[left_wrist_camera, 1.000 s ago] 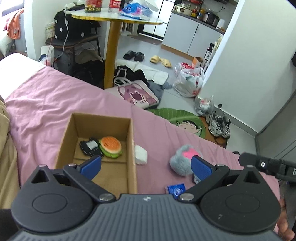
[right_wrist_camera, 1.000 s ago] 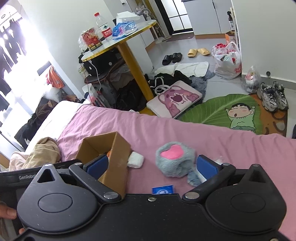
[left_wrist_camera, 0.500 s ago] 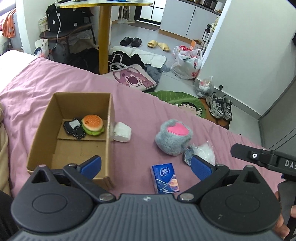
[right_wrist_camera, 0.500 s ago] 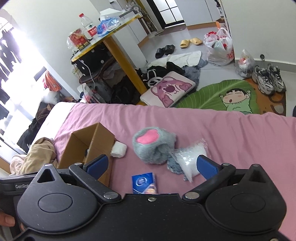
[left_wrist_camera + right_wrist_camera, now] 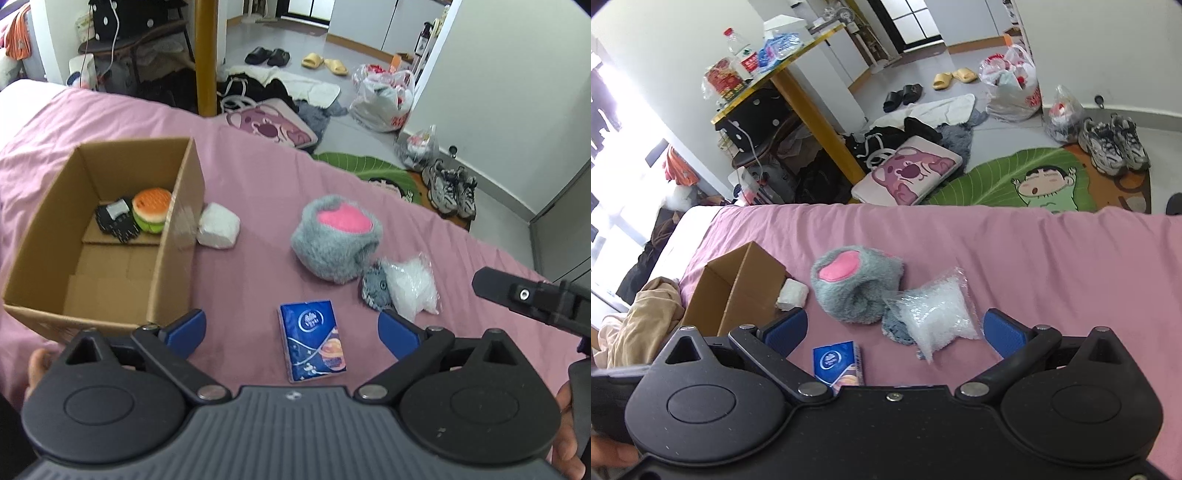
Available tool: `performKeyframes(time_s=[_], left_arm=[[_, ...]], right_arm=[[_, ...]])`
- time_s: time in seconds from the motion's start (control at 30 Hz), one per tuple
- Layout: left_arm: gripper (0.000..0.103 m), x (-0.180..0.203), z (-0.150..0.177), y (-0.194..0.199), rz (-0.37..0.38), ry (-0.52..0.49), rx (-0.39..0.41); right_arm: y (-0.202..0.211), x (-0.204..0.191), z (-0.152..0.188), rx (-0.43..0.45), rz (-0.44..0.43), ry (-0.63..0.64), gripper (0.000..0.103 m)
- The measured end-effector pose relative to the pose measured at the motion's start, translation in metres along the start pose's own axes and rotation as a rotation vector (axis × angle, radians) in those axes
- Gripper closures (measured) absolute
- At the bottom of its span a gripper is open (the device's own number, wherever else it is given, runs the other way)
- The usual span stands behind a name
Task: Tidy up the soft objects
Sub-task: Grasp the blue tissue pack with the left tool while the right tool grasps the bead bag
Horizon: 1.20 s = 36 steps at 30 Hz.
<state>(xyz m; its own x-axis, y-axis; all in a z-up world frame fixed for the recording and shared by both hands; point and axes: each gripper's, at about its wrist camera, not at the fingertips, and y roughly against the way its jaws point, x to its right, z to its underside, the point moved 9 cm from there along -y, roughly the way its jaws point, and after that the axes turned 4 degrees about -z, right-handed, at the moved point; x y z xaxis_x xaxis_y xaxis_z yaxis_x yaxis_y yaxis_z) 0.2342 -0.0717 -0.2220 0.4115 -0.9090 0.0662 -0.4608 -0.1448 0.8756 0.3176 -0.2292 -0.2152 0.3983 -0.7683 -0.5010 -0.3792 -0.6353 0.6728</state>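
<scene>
In the left wrist view, the left gripper [image 5: 291, 332] is spread wide and holds nothing; its two blue pads [image 5: 186, 329] stand well apart over the pink bed cover [image 5: 266, 177]. Just ahead of it, between the pads, lies a blue tissue pack [image 5: 312, 339] flat on the cover. Ahead and to the left of the gripper is an open cardboard box [image 5: 177, 236], and inside it, at the far end, are a burger toy [image 5: 150, 209] and a black object [image 5: 116, 223] touching each other. A white soft block [image 5: 218, 230] lies just beside the outer wall of the box. Further ahead is a grey plush with a pink patch [image 5: 338, 240], and right of it a clear plastic bag [image 5: 410, 286] near the right pad. In the right wrist view, the right gripper [image 5: 894, 330] is also opened wide and empty. The clear plastic bag [image 5: 934, 314] lies between its pads, touching the grey plush [image 5: 855, 290] just ahead. The tissue pack [image 5: 839, 363] is close to the left pad, partly hidden by the gripper body, and the box [image 5: 738, 291] stands further to the left.
</scene>
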Motion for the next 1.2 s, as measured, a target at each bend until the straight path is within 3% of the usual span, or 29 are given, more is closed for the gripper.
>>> performKeyframes(time_s=[0.67, 0.93, 1.0, 1.07, 1.17, 1.2], left_arm=[[0.017, 0.017, 0.032, -0.08, -0.057, -0.014, -0.155], [0.036, 0.013, 0.039, -0.099, -0.074, -0.003, -0.2], [0.049, 0.012, 0.037, -0.1, -0.077, 0.002, -0.196], [0.052, 0.01, 0.036, -0.099, -0.079, 0.009, -0.191], [0.053, 0.008, 0.035, -0.096, -0.067, 0.013, -0.18], [0.053, 0.007, 0.035, -0.094, -0.064, 0.012, -0.176]], right_arm=[[-0.042, 0.031, 0.01, -0.081, -0.01, -0.027, 0.0], [-0.066, 0.037, 0.015, -0.137, 0.011, 0.017, 0.0], [-0.071, 0.037, 0.017, -0.15, 0.022, 0.035, 0.001], [-0.076, 0.036, 0.018, -0.157, 0.035, 0.063, 0.002], [-0.08, 0.036, 0.018, -0.16, 0.064, 0.11, 0.011], [-0.081, 0.036, 0.018, -0.16, 0.072, 0.12, 0.02]])
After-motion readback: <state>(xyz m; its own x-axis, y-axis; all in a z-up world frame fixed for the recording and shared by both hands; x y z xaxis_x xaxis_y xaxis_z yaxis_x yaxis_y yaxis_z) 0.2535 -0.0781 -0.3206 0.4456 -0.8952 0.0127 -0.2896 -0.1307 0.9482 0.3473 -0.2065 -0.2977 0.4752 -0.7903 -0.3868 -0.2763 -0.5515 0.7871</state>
